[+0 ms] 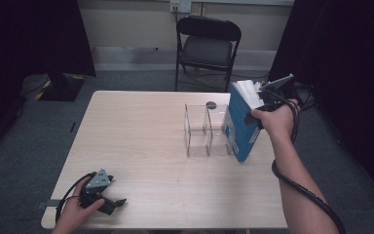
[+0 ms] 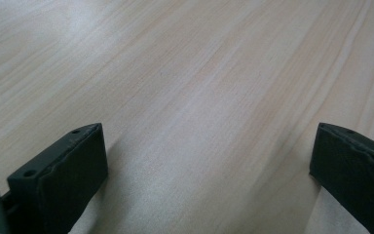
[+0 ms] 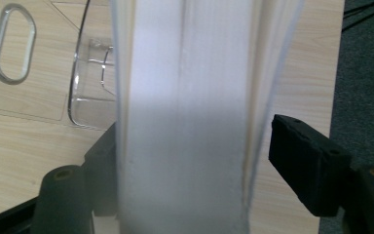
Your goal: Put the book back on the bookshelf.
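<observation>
Beside the clear acrylic organizer, my right gripper is straddling the upright blue book with jaws parted and one pad clear, while my left gripper is resting wide-jawed on the tabletop.

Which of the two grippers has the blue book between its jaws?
The right gripper: its jaws straddle the blue book standing beside the clear holder. The left gripper rests open on the table.
</observation>
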`<state>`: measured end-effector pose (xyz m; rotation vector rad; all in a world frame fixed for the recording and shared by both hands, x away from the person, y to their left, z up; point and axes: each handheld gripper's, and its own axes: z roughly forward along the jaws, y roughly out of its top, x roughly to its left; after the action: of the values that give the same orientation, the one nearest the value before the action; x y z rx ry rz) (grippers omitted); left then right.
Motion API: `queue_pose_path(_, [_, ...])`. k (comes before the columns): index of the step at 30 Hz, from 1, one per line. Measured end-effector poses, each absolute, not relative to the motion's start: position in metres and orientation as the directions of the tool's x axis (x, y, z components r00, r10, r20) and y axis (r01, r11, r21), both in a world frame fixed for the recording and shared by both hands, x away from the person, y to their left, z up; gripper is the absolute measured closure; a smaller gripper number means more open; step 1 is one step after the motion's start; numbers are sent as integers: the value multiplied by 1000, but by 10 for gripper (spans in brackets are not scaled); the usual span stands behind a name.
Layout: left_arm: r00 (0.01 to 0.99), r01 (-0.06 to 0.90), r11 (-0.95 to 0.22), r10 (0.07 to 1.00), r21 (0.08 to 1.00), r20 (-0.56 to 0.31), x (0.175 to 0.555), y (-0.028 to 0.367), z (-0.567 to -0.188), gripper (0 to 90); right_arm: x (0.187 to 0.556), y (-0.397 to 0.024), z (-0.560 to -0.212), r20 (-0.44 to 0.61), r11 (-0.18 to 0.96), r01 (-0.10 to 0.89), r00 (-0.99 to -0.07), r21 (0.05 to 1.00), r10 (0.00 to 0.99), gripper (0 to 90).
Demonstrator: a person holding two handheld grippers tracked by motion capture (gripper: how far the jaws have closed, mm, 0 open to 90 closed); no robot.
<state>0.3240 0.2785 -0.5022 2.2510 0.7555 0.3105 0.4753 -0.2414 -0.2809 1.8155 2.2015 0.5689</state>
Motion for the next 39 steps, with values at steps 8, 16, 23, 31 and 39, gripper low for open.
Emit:
queue_pose_path(8, [798, 427, -560, 603, 710, -4, 324, 278, -502, 0, 467, -246, -285, 38, 188, 886, -225, 423, 974, 234])
queue_pose_path(16, [799, 425, -561, 602, 711, -2, 324, 278, -502, 0, 460, -245, -287, 51, 195, 878, -241, 438, 969, 202])
queue_pose_path(23, [798, 426, -560, 603, 711, -3, 324, 278, -502, 0, 454, -241, -294, 61, 214, 873, -266, 438, 962, 195])
queue_pose_path(31, [796, 427, -558, 605, 711, -3, 324, 278, -502, 0, 443, -239, -293, 71, 210, 875, -266, 436, 961, 186])
queue_pose_path(39, [796, 428, -558, 605, 711, -4, 324, 278, -502, 0, 433, -242, -294, 73, 226, 871, -285, 435, 956, 187])
